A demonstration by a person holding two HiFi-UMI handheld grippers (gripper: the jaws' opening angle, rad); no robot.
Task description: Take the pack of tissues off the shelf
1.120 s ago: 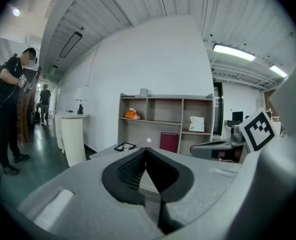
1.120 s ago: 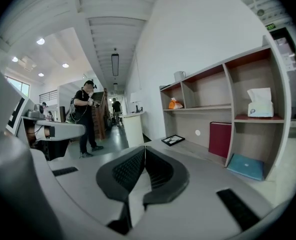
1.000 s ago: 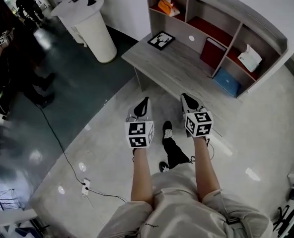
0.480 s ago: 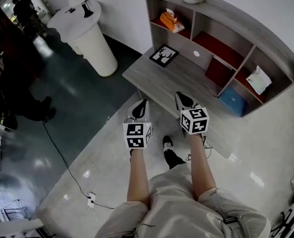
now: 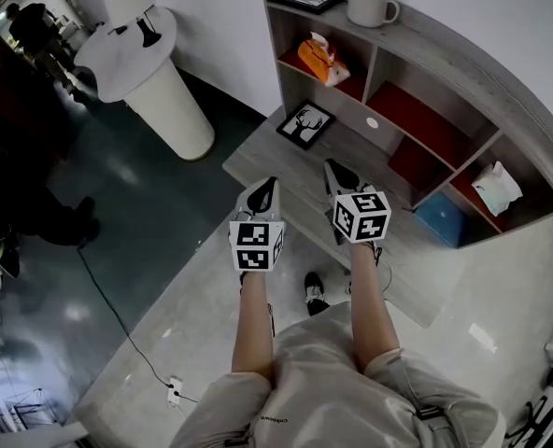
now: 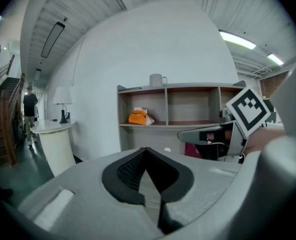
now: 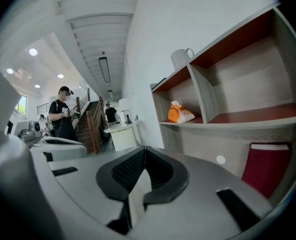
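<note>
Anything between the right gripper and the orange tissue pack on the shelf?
Nothing visible. The orange tissue pack sits in an open-fronted cubby; the right gripper, shut, has a clear line to it.

I seem to be working in an open office lobby or showroom — glossy grey floor (image 5: 155, 278), a white round pedestal (image 5: 160, 87) with a lamp (image 5: 130, 3), a staircase (image 7: 91, 123), a strip light (image 7: 104, 69) overhead, people (image 7: 63, 113) standing about — and a wooden shelf (image 5: 463, 52) against a white wall (image 5: 225, 12).
</note>
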